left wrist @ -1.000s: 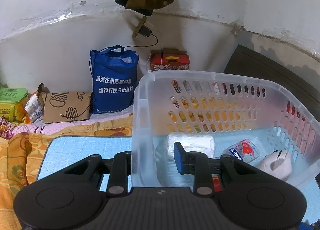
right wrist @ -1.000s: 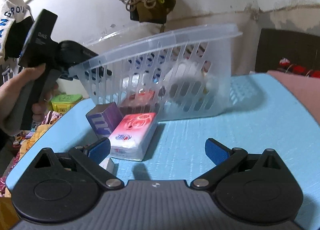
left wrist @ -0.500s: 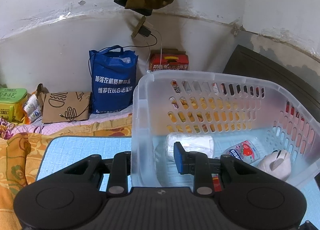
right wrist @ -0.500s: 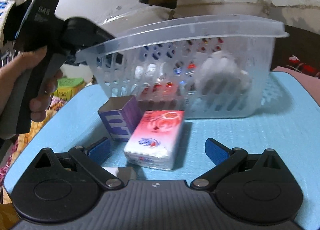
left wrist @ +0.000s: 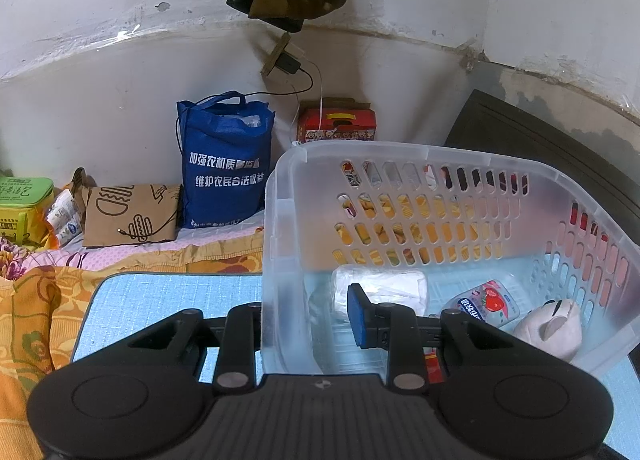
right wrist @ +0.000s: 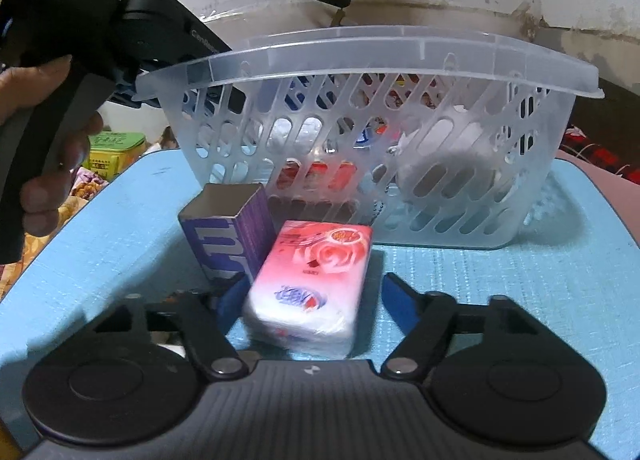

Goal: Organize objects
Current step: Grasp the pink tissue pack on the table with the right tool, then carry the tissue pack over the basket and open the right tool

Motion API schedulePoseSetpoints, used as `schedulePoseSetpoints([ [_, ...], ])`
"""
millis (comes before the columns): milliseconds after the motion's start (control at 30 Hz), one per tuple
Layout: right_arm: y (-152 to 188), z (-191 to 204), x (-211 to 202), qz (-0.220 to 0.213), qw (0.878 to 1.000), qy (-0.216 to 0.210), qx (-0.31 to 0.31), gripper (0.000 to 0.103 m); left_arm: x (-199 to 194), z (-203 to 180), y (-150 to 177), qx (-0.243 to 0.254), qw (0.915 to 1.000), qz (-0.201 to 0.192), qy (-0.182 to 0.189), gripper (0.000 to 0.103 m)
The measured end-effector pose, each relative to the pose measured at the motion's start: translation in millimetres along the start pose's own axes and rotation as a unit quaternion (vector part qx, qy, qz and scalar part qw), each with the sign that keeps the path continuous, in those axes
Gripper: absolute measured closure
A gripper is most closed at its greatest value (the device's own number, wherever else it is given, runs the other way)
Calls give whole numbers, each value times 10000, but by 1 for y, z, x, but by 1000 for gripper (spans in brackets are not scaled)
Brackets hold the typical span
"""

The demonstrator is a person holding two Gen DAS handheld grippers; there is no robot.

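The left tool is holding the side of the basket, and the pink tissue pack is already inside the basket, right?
Not quite. The left tool does grip the basket wall, but the right wrist view shows the pink tissue pack outside it, on the blue mat, between the right tool fingers.

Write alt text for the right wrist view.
The open right claw straddles a pink tissue pack lying on a blue mat, beside a purple carton. Behind them, the left claw grips the rim of a clear plastic basket.
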State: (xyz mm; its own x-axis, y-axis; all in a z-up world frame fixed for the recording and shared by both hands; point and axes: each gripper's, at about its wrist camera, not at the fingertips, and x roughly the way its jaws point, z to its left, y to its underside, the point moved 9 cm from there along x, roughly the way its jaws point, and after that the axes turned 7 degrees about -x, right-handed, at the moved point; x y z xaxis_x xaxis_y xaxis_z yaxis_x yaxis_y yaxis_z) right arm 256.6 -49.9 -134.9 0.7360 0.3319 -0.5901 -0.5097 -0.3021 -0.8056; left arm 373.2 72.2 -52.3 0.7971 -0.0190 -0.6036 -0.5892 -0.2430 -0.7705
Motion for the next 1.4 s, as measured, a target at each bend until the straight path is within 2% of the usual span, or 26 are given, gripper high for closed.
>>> schedulePoseSetpoints([
  [33,0,-1,-2,-9,10000,-42,29,43,0,0,0,2,10000,-1,-1,70],
  [233,7,-15,-19,-166,9999,31,12,44,-1,0,0,6,10000,-13,-17,70],
  [567,10,-39,-68,-730,9972,126,101,45,-1,-1,1,-2,10000,14,-9,70],
  [800,-22,-36,-131,-1529,9882,7,31,45,-1,-1,1,1,10000,20,-14,70],
  [967,-72,-48,-153,-1891,9808,-461,143,45,-2,-1,1,-23,10000,36,-14,70],
  [1033,-99,-55,-144,-1895,9813,-321,15,45,-2,-1,2,-32,10000,39,-17,70],
  [1200,-159,-75,-84,-1431,9895,-163,-141,45,-1,-1,1,-57,10000,70,9,70],
  [1267,-172,-79,-63,-1331,9906,104,-290,45,-1,-1,1,-67,10000,65,-2,70],
  [1400,-182,-84,-29,-1145,9932,27,-189,45,-1,0,2,-108,9999,87,47,70],
])
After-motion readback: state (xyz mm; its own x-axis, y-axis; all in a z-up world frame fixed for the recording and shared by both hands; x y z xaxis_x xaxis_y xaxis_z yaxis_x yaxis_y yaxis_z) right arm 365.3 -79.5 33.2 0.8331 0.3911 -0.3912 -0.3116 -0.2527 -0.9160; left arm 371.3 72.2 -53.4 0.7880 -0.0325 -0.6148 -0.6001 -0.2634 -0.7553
